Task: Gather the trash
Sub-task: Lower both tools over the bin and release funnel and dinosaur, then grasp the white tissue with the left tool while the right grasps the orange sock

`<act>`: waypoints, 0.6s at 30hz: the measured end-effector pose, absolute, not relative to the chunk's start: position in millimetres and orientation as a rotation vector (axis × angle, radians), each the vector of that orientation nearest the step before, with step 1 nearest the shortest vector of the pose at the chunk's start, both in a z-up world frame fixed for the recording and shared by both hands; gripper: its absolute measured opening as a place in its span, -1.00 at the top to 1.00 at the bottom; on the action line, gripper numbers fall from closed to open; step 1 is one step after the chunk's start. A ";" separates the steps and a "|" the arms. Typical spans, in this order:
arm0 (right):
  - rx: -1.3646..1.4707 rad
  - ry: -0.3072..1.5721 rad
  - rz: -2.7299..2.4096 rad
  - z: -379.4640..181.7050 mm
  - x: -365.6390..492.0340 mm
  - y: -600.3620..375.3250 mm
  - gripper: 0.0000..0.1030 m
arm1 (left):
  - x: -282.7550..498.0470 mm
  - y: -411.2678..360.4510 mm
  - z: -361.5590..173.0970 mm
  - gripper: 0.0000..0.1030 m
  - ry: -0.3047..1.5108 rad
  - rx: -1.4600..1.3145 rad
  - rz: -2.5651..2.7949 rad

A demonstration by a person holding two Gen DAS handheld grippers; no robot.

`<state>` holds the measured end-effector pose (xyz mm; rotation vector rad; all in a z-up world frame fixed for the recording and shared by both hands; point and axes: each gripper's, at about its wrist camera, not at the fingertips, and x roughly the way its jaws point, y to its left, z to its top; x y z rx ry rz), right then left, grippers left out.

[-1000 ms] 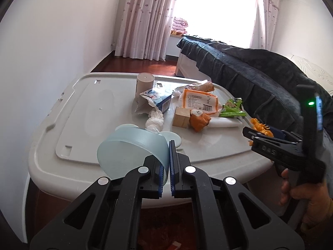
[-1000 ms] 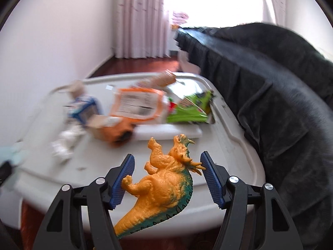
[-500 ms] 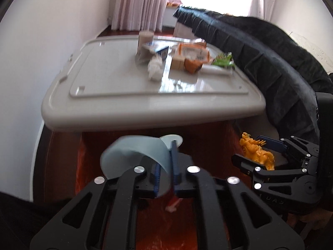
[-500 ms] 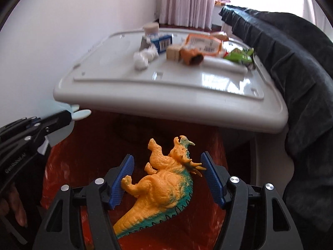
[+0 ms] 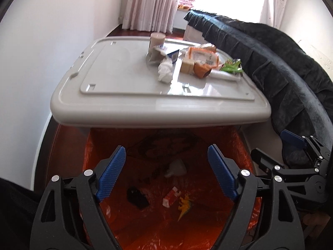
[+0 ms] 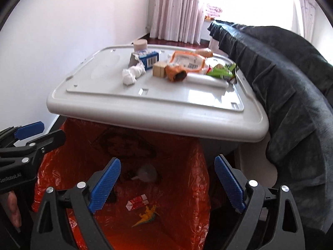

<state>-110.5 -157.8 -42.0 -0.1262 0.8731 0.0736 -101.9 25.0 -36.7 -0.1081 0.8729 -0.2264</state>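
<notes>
Opening over the orange bin bag (image 5: 235,145), my left tongs (image 5: 166,173) spread wide with nothing between the blue pads, and my right tongs (image 6: 167,184) are spreading too, equally bare. Each pair shows in the other's view: the right tongs at the far right edge of the left view, the left tongs at the left edge of the right view, with a bit of my hand (image 6: 12,210) under them.

Down in the bag lie the orange toy dinosaur (image 6: 148,215), a small red and white wrapper (image 6: 137,202) just beside it, a pale blue cup (image 6: 146,173) farther back, and a dark lump (image 5: 137,195) to the left.

Beyond the bag's rim sits the grey counter (image 5: 124,95). On it, clustered toward the far right, are more scraps: a crumpled white tissue (image 6: 132,74), a blue carton (image 6: 148,59), a paper cup (image 6: 140,44), a small wooden block (image 6: 159,70), an orange snack bag (image 6: 186,61), a green wrapper (image 6: 222,71) and a white tube (image 6: 206,81).

A dark blanket (image 6: 291,83) drapes along the right side, and curtains (image 6: 177,8) hang at the bright window behind.
</notes>
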 end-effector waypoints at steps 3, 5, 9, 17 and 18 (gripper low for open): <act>-0.114 0.849 0.074 -31.8 -103.0 -161.1 -0.75 | -90.0 23.3 -26.5 -0.54 0.828 -0.100 -0.227; -0.117 0.823 0.065 -22.9 -94.8 -163.9 -0.75 | -78.4 21.2 -19.1 -0.54 0.795 -0.088 -0.218; -0.091 0.757 0.032 -0.2 -71.7 -175.5 -0.77 | -41.5 15.6 -10.2 -0.54 0.755 -0.117 -0.197; -0.032 0.636 -0.039 30.1 -24.7 -198.5 -0.86 | 44.7 -14.7 -28.1 -0.54 0.778 -0.074 -0.188; -0.025 0.627 -0.043 30.7 -20.7 -200.0 -0.86 | 55.6 -18.3 -33.7 -0.54 0.790 -0.063 -0.180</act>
